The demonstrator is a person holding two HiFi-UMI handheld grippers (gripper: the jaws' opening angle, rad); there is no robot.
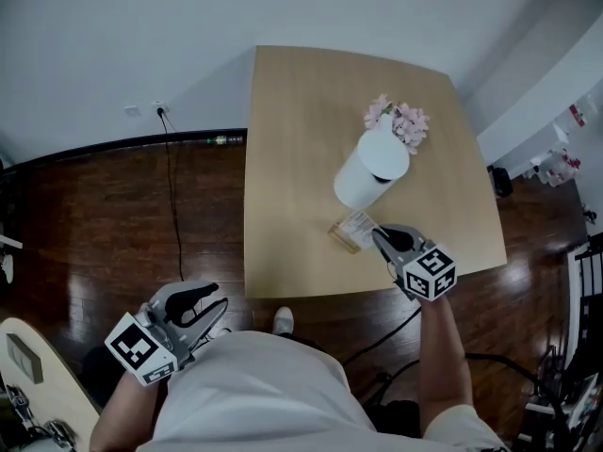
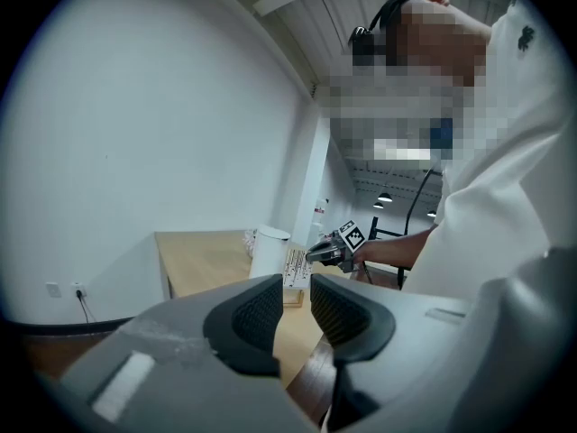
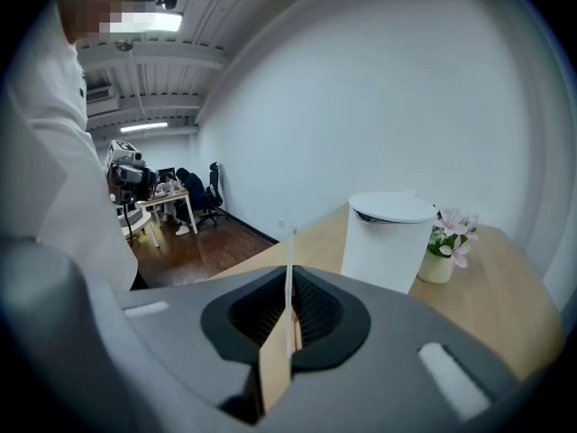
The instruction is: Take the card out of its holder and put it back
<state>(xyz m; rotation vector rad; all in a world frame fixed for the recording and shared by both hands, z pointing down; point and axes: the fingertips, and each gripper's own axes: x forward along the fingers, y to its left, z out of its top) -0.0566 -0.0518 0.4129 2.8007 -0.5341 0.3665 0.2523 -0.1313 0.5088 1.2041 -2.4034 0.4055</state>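
Observation:
A white printed card [image 1: 359, 224] stands in a small wooden holder [image 1: 343, 237] near the front edge of the table, beside the white canister. My right gripper [image 1: 377, 234] is shut on the card. In the right gripper view the card [image 3: 290, 258] runs edge-on between the pads, and its lower end meets the wooden holder [image 3: 274, 373]. My left gripper [image 1: 218, 300] hangs off the table at the lower left, over the floor. Its jaws stand a little apart with nothing between them. Through that gap the left gripper view shows the card [image 2: 294, 264] and the right gripper [image 2: 316, 255].
The light wooden table [image 1: 292, 158] carries a white lidded canister [image 1: 372, 169] just behind the card and a small vase of pink flowers [image 1: 399, 121] farther back. A black cable [image 1: 174, 205] runs over the dark wood floor on the left. White walls lie beyond.

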